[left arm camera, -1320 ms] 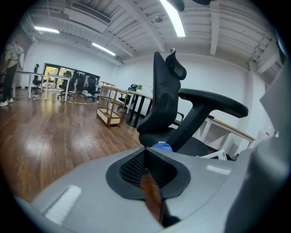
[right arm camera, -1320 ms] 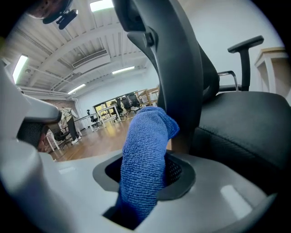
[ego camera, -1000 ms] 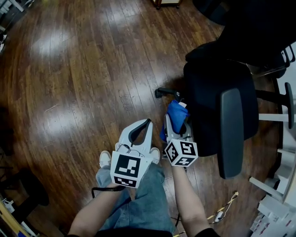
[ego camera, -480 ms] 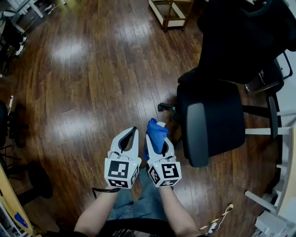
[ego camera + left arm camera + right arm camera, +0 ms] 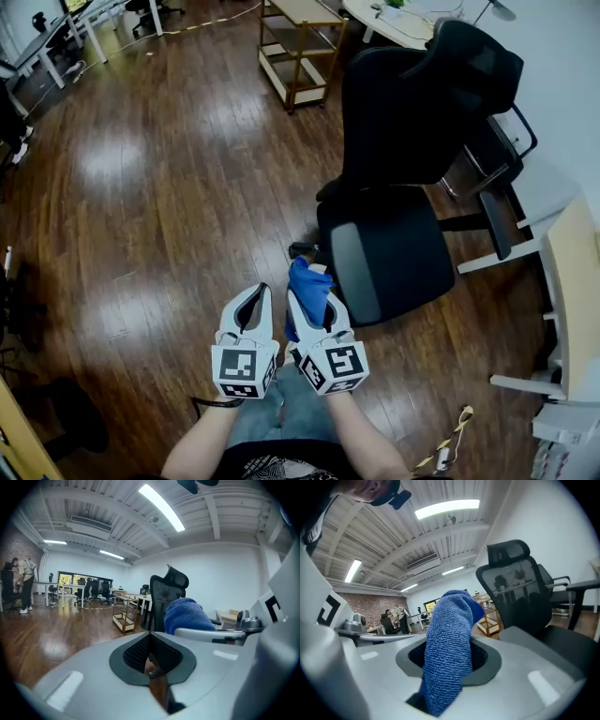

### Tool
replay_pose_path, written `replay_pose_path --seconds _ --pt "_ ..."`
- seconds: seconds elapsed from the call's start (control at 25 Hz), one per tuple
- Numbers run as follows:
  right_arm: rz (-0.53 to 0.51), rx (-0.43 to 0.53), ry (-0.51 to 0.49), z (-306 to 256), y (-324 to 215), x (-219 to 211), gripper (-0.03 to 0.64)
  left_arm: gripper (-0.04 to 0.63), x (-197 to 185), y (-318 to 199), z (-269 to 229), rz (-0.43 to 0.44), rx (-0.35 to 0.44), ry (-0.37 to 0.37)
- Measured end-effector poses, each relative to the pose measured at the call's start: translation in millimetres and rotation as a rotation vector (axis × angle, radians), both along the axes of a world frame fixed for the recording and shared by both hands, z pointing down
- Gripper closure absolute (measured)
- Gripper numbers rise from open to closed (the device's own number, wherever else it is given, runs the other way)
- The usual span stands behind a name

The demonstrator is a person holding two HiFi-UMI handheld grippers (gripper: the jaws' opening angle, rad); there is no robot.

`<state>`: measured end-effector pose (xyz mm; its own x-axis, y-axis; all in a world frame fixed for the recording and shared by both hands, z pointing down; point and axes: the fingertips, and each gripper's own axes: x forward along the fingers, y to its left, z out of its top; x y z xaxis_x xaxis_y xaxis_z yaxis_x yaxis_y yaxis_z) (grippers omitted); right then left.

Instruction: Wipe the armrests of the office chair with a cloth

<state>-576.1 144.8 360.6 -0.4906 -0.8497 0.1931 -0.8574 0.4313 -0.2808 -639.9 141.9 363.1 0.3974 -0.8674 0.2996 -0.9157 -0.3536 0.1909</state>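
Observation:
A black office chair with a mesh back stands on the wood floor, its near armrest and far armrest both in the head view. My right gripper is shut on a blue cloth, held just left of the near armrest, apart from it. In the right gripper view the blue cloth hangs out of the shut jaws, with the chair behind. My left gripper is beside the right one, shut and empty. The left gripper view also shows the cloth and the chair.
A wooden cart stands on the floor behind the chair. A white desk runs along the right, and a yellow cable lies by my feet. People stand far off by desks.
My view has risen, so the whole chair back now shows. Both grippers have drawn back from the chair's seat edge and come together, the right still holding the cloth.

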Motion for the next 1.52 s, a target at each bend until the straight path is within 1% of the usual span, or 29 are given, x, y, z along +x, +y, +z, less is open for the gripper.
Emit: replay_pose_path --seconds 0.08,0.16,0.28,0.4,0.56,0.68,0.8,0.88,1.04,1.24,1.36,1.52 --pt "0.04 0.008 0.025 -15.7 -1.8 28.1 0.478 0.617 24.2 -3.0 -11.1 0.028 0.0 0.026" --pt "0.093 0.01 0.044 -26.8 -5.4 63.8 0.479 0.617 56.6 -7.6 -22.0 0.069 0.0 0.048" --pt "0.213 0.004 0.043 -42.2 -9.6 128.1 0.479 0.617 123.6 -12.5 -40.0 0.196 -0.001 0.064" --pt "0.312 0.019 0.033 -61.5 6.3 187.2 0.479 0.617 189.1 2.3 -59.7 0.31 0.012 0.064" --pt "0.379 0.045 0.041 -70.0 23.9 266.5 0.479 0.617 275.5 14.2 -69.5 0.394 0.027 0.083" --pt "0.387 0.051 0.064 -70.6 27.1 344.7 0.479 0.617 362.2 14.7 -71.7 0.432 0.03 0.096" --pt "0.38 0.049 0.056 -75.2 28.5 427.2 0.479 0.617 449.5 14.7 -75.5 0.438 0.03 0.088" --pt "0.363 0.052 0.05 -77.9 30.4 475.6 0.479 0.617 499.5 14.7 -76.0 0.432 0.029 0.079" --pt "0.3 0.058 0.073 -82.7 34.8 553.2 0.479 0.617 577.7 11.6 -78.5 0.397 0.025 0.076" --pt "0.234 0.065 0.106 -83.4 21.2 624.0 0.479 0.617 648.9 -4.2 -76.4 0.363 0.035 0.063" --pt "0.205 0.065 0.109 -81.4 2.6 655.0 0.479 0.617 676.8 -19.3 -71.1 0.34 0.034 0.059" --pt "0.15 0.057 0.128 -75.7 -28.8 685.3 0.479 0.617 708.3 -51.6 -62.8 0.301 0.02 0.06"
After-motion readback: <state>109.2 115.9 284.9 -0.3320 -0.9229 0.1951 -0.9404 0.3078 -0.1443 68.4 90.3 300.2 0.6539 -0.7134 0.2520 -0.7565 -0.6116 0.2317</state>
